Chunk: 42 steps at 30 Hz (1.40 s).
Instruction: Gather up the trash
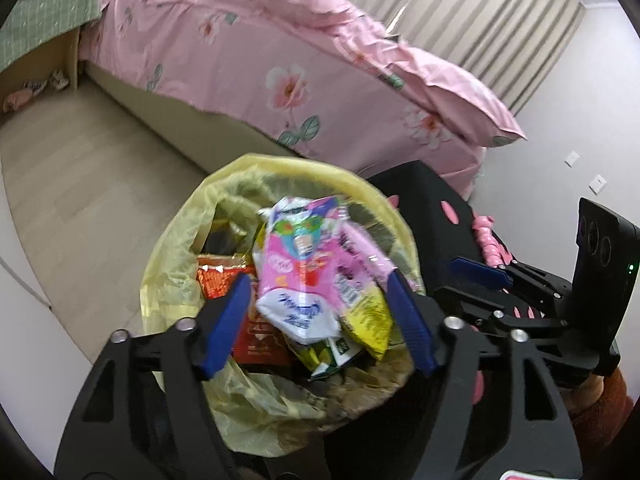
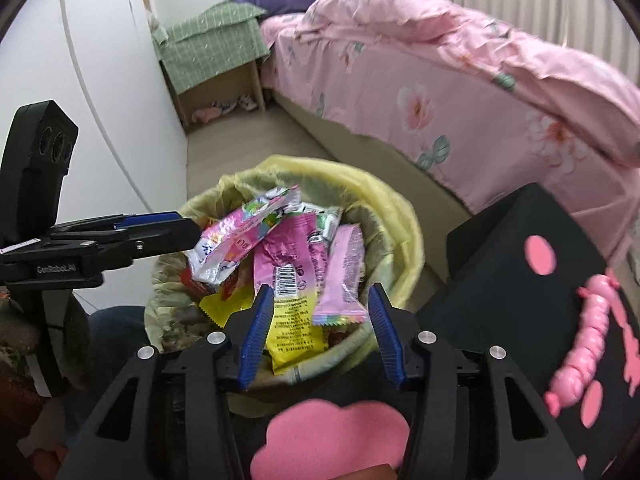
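Observation:
A bin lined with a yellow bag (image 1: 320, 168) (image 2: 404, 216) stands on the floor, full of snack wrappers. A pink and white wrapper (image 1: 304, 264) (image 2: 240, 232) lies on top of the pile, blurred in the left wrist view. My left gripper (image 1: 320, 292) is open above the bin, its blue fingers either side of that wrapper without touching it. It also shows in the right wrist view (image 2: 160, 224). My right gripper (image 2: 320, 308) is open above the bin's near rim, over a yellow wrapper (image 2: 296, 328) and a pink bar wrapper (image 2: 344, 276). It shows at the right in the left wrist view (image 1: 480, 274).
A bed with a pink floral cover (image 1: 256, 48) (image 2: 460, 80) runs behind the bin. A black stool with pink patches (image 2: 540, 272) (image 1: 436, 216) stands right of the bin. A bedside cabinet under green cloth (image 2: 216, 56) holds small items on its shelf. A white wall (image 2: 100, 80) is left.

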Motion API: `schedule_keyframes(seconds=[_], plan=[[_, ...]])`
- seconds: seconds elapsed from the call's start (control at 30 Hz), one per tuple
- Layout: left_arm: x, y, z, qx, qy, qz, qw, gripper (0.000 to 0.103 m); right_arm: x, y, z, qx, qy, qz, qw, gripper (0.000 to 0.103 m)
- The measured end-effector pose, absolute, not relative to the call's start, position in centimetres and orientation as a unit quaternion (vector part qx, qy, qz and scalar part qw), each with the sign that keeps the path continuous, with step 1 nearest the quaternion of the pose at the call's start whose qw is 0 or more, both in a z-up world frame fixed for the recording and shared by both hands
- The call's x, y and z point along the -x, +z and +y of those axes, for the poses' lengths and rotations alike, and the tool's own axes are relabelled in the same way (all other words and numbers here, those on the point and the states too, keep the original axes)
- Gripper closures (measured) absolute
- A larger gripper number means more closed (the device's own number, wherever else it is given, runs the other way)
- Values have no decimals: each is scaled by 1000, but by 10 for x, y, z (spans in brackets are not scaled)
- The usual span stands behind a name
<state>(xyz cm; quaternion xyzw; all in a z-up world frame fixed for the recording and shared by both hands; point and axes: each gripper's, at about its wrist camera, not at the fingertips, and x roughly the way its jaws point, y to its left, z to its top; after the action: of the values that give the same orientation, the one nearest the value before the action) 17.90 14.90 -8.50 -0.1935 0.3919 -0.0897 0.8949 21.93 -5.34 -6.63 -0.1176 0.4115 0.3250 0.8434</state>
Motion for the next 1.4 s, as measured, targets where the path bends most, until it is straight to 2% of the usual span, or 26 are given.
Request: schedule_keyframes(seconds=[0.03,0.1,0.37,0.47,0.73,0.97,1.4], plan=[[-175,-78,145,183,-86,389,899,24,-212,-59,-60,118,317,404,850,56],[-163,-66,139,168,-78,378,907,21,-198,-46,-72,117,305,391,861,56],[-72,-14,86,90,-49,326,940,21,-107,2,-140,74,246,353,900,56],[-42,-3,67,97,-58,327,938,21,-68,9,-168,35,239,347,906,56],[11,13,13,36,-27,331,943,21,7,21,-202,28,160,320,933,56],[36,28,-3,6,-32,314,949,21,35,20,-212,16,144,317,937,56],[43,33,0,14,-34,312,949,21,44,23,-211,22,138,315,939,56]])
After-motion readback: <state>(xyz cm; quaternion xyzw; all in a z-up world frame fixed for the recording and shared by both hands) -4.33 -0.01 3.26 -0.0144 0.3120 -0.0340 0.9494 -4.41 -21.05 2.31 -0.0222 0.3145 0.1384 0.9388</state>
